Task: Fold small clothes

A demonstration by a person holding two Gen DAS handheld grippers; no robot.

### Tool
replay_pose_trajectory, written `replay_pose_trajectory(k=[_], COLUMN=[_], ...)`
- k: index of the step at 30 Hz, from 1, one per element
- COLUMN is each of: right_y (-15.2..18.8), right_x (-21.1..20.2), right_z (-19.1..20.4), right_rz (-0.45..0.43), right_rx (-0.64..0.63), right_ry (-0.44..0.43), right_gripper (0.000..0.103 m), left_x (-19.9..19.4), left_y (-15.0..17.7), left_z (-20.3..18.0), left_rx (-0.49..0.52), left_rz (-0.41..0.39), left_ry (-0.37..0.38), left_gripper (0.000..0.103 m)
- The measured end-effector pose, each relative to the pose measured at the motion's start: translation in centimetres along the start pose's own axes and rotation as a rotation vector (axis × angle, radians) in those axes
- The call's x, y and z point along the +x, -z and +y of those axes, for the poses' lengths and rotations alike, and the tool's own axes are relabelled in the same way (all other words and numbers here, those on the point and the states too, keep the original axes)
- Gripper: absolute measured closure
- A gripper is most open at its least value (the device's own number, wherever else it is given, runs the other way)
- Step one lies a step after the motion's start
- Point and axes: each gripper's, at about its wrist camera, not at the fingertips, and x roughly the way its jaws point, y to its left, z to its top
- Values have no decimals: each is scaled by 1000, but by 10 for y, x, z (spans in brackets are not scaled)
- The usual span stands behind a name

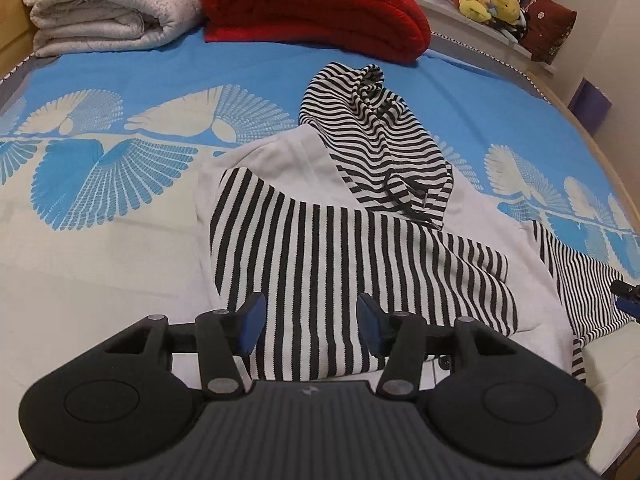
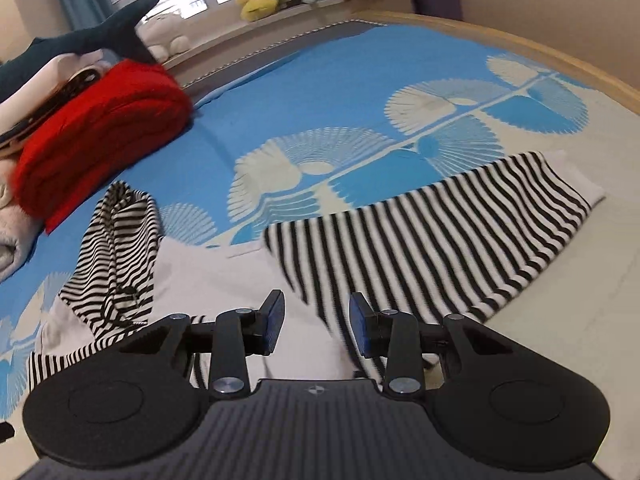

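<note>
Striped hoodie [image 1: 320, 248] lies on the bed [image 1: 120, 264], one sleeve already across its chest. Both tongs, left [image 1: 310, 326] and right [image 2: 316, 326], spread, empty. I'd pinch the outstretched sleeve [image 2: 460, 232] cuff, fold across flat.

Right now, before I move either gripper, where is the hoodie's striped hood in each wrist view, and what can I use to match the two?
Left wrist: the striped hood lies at upper centre, beyond the open left gripper, its top pointing toward the far bedding.
Right wrist: the hood lies at left of centre, up and left of the open right gripper.
Shared landmark: the folded red blanket, just beyond the hood in both.
</note>
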Motion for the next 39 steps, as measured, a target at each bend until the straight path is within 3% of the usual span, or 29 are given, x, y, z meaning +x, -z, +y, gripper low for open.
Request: replay_pose_trajectory(k=[5,11,15,20,30,39], right_y=[-13,-34,-36,-30,-29,-32], right_x=[-13,-24,-15,11,55,69], right_z=[-30,-111,-169,-228,-250,-244], right_rz=[-67,-151,-150,-104,-90,-129], right_rx=[45,237,382,532,624,599], right_ry=[26,108,172,166,103,163], right_gripper=[66,72,71,69,69,71], left_x=[-5,-3,-4,0,9,11], left_y=[1,0,-2,-3,0,-1], left_z=[-2,0,2,1,-4,-5], left_rx=[25,27,18,19,32,30], left_rz=[-5,5,0,7,27,32], left_ry=[10,8,7,3,1,6], left_gripper=[48,48,48,48,48,48])
